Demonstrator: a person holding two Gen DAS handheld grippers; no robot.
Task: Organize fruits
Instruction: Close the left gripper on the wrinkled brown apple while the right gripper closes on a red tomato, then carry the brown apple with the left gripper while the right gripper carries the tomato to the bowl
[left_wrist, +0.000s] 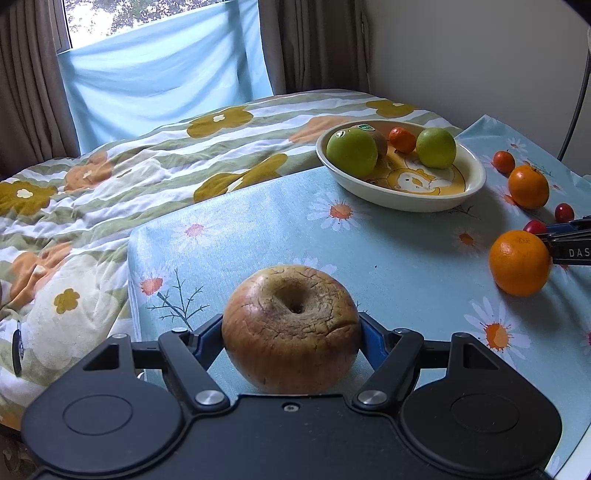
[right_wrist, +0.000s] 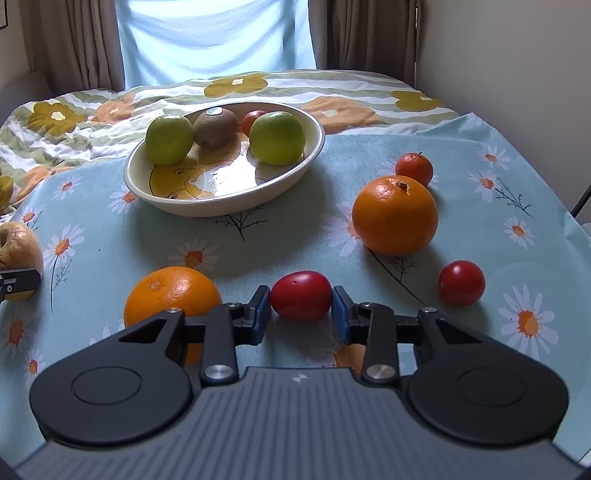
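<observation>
A wrinkled, brownish apple (left_wrist: 291, 328) rests on the daisy tablecloth (left_wrist: 388, 251), and my left gripper (left_wrist: 291, 334) is shut on it, its blue pads pressing both sides. My right gripper (right_wrist: 301, 301) is shut on an oval red cherry tomato (right_wrist: 301, 293) lying on the cloth. A cream bowl (right_wrist: 207, 210) at the far side holds two green apples (right_wrist: 169, 139), a kiwi (right_wrist: 215, 126) and a small mandarin (right_wrist: 253, 119). Loose fruit near the right gripper: two oranges (right_wrist: 395, 216), one (right_wrist: 171, 295) beside its left finger, a small mandarin (right_wrist: 414, 169) and a round tomato (right_wrist: 461, 282).
Beyond the table lies a bed with a floral duvet (left_wrist: 129, 166), then curtains and a window covered by blue cloth (left_wrist: 166, 81). A bare wall (left_wrist: 480, 55) and a cable (left_wrist: 576, 96) stand at the right. The table's left edge (left_wrist: 131, 280) drops to the bed.
</observation>
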